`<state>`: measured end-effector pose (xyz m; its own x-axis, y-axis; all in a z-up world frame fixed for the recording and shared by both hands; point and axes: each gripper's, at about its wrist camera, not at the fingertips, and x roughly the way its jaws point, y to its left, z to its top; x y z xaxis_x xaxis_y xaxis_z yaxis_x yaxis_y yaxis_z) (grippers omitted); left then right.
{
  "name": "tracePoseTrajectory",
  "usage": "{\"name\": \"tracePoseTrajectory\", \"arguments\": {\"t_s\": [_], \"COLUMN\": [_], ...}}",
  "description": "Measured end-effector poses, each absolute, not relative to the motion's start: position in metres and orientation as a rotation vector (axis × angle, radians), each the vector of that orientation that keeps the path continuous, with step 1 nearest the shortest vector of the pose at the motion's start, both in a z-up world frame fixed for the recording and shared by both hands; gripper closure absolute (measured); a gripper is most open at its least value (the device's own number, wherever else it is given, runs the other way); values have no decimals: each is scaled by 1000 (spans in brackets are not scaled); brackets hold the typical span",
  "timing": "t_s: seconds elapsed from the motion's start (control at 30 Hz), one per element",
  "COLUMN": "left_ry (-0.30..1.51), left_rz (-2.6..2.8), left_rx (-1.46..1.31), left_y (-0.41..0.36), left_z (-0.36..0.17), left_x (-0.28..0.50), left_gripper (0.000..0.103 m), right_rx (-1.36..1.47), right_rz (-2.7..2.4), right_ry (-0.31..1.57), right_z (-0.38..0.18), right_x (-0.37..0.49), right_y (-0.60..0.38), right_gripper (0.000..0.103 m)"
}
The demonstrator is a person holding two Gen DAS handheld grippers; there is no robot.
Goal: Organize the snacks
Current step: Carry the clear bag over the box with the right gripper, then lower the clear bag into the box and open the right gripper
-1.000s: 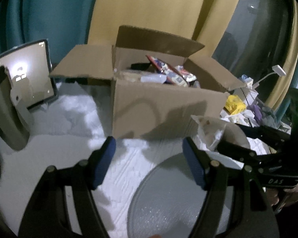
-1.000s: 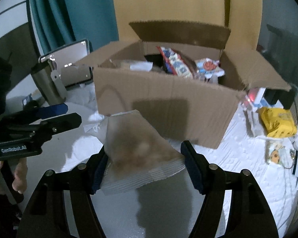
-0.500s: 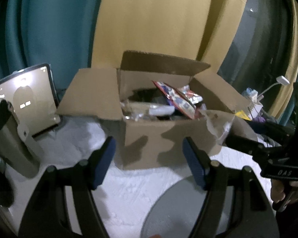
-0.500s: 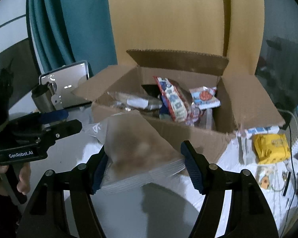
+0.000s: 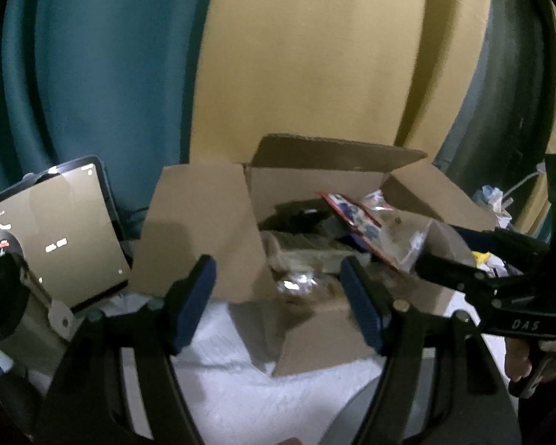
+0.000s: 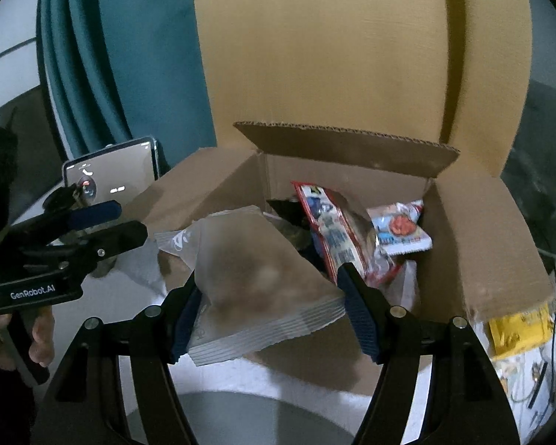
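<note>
An open cardboard box [image 6: 474,244] [image 5: 196,230] holds several snack packets, among them a red and blue one [image 6: 337,233]. My right gripper [image 6: 270,307] is shut on a translucent snack bag [image 6: 255,278] with brown pieces inside, held over the box's near wall. That bag also shows in the left wrist view [image 5: 407,241] at the box's right side, with the right gripper [image 5: 463,270] behind it. My left gripper [image 5: 278,296] is open and empty, in front of the box's left corner.
A tablet [image 5: 55,233] leans at the left next to a metal flask [image 5: 15,296]. A yellow packet [image 6: 519,330] and small clutter lie right of the box. A grey round plate [image 6: 248,422] lies below on white cloth [image 5: 241,389].
Both grippers have risen and moved toward the box. The right gripper has carried the translucent bag from the plate up to the box opening. The left gripper stays open.
</note>
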<state>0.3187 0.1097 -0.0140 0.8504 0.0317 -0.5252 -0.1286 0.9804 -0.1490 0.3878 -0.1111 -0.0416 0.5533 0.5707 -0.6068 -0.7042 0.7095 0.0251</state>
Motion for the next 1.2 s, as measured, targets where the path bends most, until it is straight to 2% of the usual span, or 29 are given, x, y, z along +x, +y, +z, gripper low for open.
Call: {"name": "tracePoseTrajectory", "arguments": {"t_s": [0.5,0.9,1.07,1.2], "left_ry": [525,557,549,539], "left_rz": [111,175,193,185], "left_rx": [-217,-276,-298,-293], "left_y": [153,197,206,202], "left_z": [-13,-27,-27,-22], "left_x": [369,376,371,365], "left_gripper": [32,32,32,32], "right_rx": [-222,-242,-227,-262], "right_rz": [745,636,635,648], "right_ry": [644,691,681,669], "right_z": [-43,-52,-42,-41], "right_x": [441,498,493,481], "right_y": [-68,-2,12,11], "right_gripper": [30,30,24,23]}}
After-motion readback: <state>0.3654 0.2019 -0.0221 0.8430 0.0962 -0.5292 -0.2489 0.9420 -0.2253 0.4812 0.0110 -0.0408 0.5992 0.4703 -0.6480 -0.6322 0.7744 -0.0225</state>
